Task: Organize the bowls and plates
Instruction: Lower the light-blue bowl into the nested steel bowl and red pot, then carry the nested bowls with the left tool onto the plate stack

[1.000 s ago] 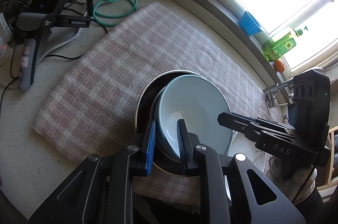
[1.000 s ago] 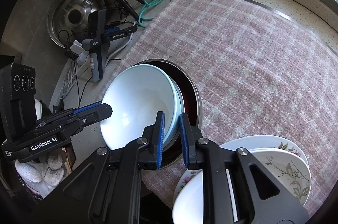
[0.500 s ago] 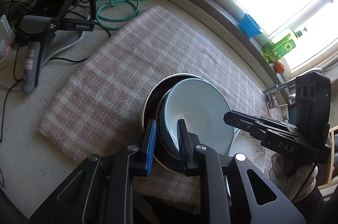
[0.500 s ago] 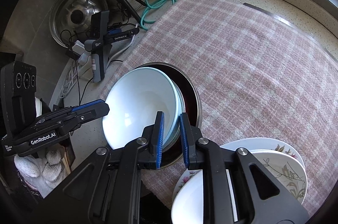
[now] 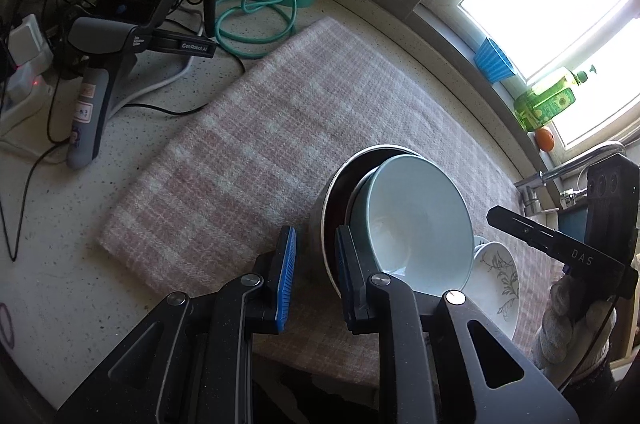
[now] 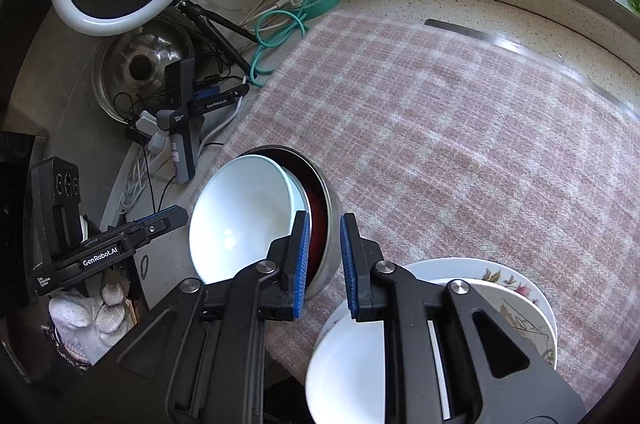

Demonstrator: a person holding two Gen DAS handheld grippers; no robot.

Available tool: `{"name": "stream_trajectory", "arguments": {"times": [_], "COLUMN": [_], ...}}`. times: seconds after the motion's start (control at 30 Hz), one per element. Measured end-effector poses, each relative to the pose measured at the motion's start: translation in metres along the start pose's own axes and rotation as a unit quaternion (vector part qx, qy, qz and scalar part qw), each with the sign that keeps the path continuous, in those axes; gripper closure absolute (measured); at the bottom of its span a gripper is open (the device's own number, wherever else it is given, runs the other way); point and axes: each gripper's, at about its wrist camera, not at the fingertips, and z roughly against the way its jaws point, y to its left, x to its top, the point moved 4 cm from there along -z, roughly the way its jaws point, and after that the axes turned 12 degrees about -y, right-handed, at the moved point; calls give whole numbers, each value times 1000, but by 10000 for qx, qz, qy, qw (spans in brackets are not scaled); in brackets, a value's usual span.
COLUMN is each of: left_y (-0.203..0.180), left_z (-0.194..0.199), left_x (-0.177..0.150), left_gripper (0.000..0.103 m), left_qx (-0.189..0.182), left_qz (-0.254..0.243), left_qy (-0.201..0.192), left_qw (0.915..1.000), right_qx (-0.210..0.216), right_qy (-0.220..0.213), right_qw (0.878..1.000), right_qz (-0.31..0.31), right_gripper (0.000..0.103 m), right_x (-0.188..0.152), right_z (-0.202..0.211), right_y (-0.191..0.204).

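A smooth, round pale-blue bowl (image 5: pixel 416 224) sits tilted inside a steel bowl (image 6: pixel 326 224) with a dark red lining, on a woven pink-checked cloth (image 5: pixel 280 127). The left gripper (image 5: pixel 314 280) and right gripper (image 6: pixel 323 262) each pinch the steel rim between ribbed blue pads. Glossy floral plates (image 6: pixel 516 308) are stacked at four o'clock of the bowls in the right wrist view.

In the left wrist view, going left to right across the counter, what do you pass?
Grey handheld device → teal cable coil → checked cloth → metal bowl → light blue bowl → floral plate → right gripper.
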Motion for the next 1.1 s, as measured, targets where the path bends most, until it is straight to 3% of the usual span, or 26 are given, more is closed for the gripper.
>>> {"name": "stream_trajectory", "arguments": {"times": [0.8,1.1], "left_y": [6,0], "left_z": [-29,-29], "left_x": [-12,-9], "left_gripper": [85,95], "left_qx": [-239,-270], "left_qz": [249,110], "left_qy": [302,240], "left_qw": [9989,9993], "right_qx": [166,120], "right_qy": [495,495], "right_qw": [9981,9985], "right_qz": [-319,-217], "right_gripper": [89,89], "right_x": [-21,-20], "right_z": [-39,-37], "right_y": [-5,-2]}}
